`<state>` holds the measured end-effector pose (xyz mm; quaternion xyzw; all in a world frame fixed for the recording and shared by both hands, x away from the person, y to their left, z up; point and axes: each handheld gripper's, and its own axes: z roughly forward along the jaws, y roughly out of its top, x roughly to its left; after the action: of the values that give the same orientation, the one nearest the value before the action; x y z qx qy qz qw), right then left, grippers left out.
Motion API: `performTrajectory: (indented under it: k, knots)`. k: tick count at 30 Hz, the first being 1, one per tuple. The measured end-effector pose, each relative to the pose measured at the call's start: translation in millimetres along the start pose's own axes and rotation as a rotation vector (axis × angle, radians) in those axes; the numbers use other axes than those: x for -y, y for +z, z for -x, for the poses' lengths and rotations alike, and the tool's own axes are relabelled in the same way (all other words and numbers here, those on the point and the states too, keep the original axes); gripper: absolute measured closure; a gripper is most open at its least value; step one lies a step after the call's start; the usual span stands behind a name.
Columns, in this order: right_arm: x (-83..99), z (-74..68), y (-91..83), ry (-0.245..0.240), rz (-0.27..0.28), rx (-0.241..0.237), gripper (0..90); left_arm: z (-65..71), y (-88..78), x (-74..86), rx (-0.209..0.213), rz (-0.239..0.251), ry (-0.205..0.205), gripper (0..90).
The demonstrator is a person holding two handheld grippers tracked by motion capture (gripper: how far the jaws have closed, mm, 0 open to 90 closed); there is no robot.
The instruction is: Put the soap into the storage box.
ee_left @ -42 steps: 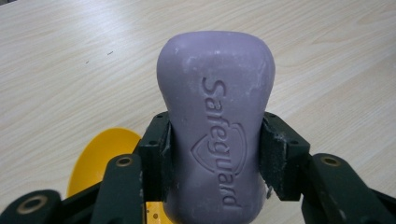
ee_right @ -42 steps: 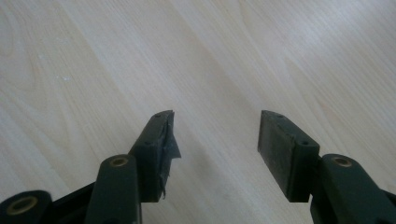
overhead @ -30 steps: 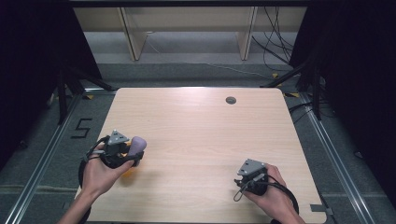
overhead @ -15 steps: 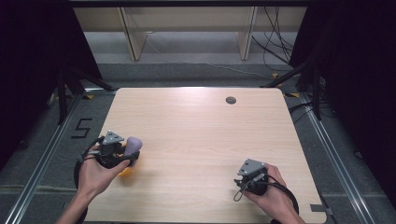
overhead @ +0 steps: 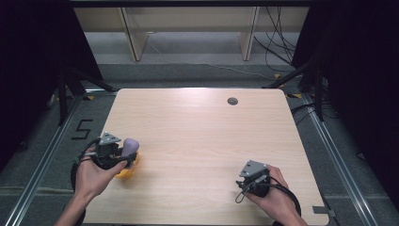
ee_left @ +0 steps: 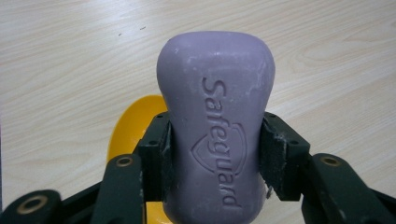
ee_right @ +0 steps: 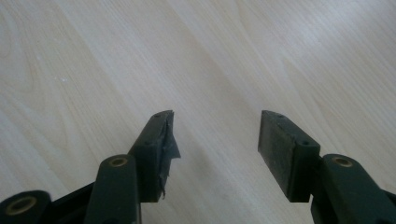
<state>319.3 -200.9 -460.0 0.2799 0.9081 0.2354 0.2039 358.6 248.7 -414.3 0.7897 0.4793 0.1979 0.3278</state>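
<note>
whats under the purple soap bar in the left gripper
A yellow dish sits on the table below the soap bar, which the left gripper clamps. The soap and jaws cover most of the dish, so its inside cannot be seen.

We noted the worktop [overhead: 202, 141] as pale wood-grain laminate, smooth with a low sheen. The purple soap bar [ee_left: 215, 126] looked waxy and matt, chalky white scuffs across its face, lettering pressed in. The yellow dish [ee_left: 133, 126] beneath appeared glossy plastic. Left claw [ee_left: 215, 154] pads looked matt black rubber; the right claw [ee_right: 215, 149] had one frayed pad.
</note>
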Motion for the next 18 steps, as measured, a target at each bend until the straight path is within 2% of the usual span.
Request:
performTrajectory:
  k: [1,2,3,4,5,6,7,8,9,10,11,12,13,14,15,16,17,18]
  knots:
    - [0.0,0.0,0.0,0.000,0.000,0.000,46.1,0.8,0.4,0.6,-0.008,0.006,-0.018,49.7]
    - [0.0,-0.1,0.0,0.001,0.001,0.000,46.1,-0.1,0.5,0.8,-0.009,0.006,-0.018,49.7]
    - [-0.1,-0.1,0.0,0.001,0.001,0.000,46.1,-4.1,0.5,-0.5,0.001,0.010,0.028,49.7]
    - [-0.1,0.0,0.1,0.000,0.000,-0.001,46.1,-4.6,0.3,-0.8,-0.006,0.007,0.032,49.7]
    - [-0.1,0.0,0.1,-0.001,0.000,-0.001,46.1,-2.3,-0.3,0.8,-0.018,-0.007,-0.023,49.7]
    - [-0.2,0.0,0.3,0.000,0.000,-0.002,46.0,-3.0,0.3,1.1,-0.027,-0.003,-0.038,49.7]
    - [-0.2,-0.3,0.3,0.003,-0.001,-0.001,46.0,-6.7,0.5,-0.3,-0.012,-0.003,-0.002,49.7]
    - [-0.2,-0.2,0.2,0.000,-0.001,-0.004,46.0,-8.1,0.3,-0.3,-0.016,-0.009,-0.001,49.7]
    - [0.0,-0.8,-0.2,0.017,-0.003,-0.002,46.0,-8.1,0.3,-0.3,-0.016,-0.009,-0.001,49.7]
    - [0.0,-0.8,-0.2,0.015,-0.002,-0.002,46.0,-6.6,0.7,0.5,-0.029,-0.015,-0.051,49.7]
    - [0.0,-0.8,-0.2,0.015,-0.002,-0.002,46.0,-6.6,0.7,0.5,-0.029,-0.015,-0.051,49.6]
    - [-0.3,-0.2,0.2,-0.005,0.000,-0.003,46.0,-11.4,1.7,-0.9,-0.029,-0.018,-0.012,49.7]
    - [-0.3,-0.2,0.2,-0.005,0.000,-0.003,46.0,-11.4,1.7,-0.9,-0.029,-0.018,-0.012,49.7]
    - [-0.2,-0.1,0.3,-0.003,0.000,-0.005,46.0,-9.7,1.2,0.0,-0.032,-0.039,-0.064,49.7]
    - [0.1,-0.8,-0.3,0.019,-0.002,-0.001,46.0,-14.0,3.9,-0.7,-0.033,-0.023,-0.030,49.7]
    - [0.1,-0.8,-0.3,0.019,-0.002,-0.001,46.0,-14.0,3.9,-0.7,-0.033,-0.023,-0.030,49.6]
    - [0.0,-0.7,-0.1,0.015,-0.002,-0.003,46.0,-12.3,4.3,0.1,-0.044,-0.049,-0.088,49.6]
    - [0.0,-0.7,-0.1,0.015,-0.002,-0.003,46.0,-12.3,4.3,0.1,-0.044,-0.049,-0.088,49.6]
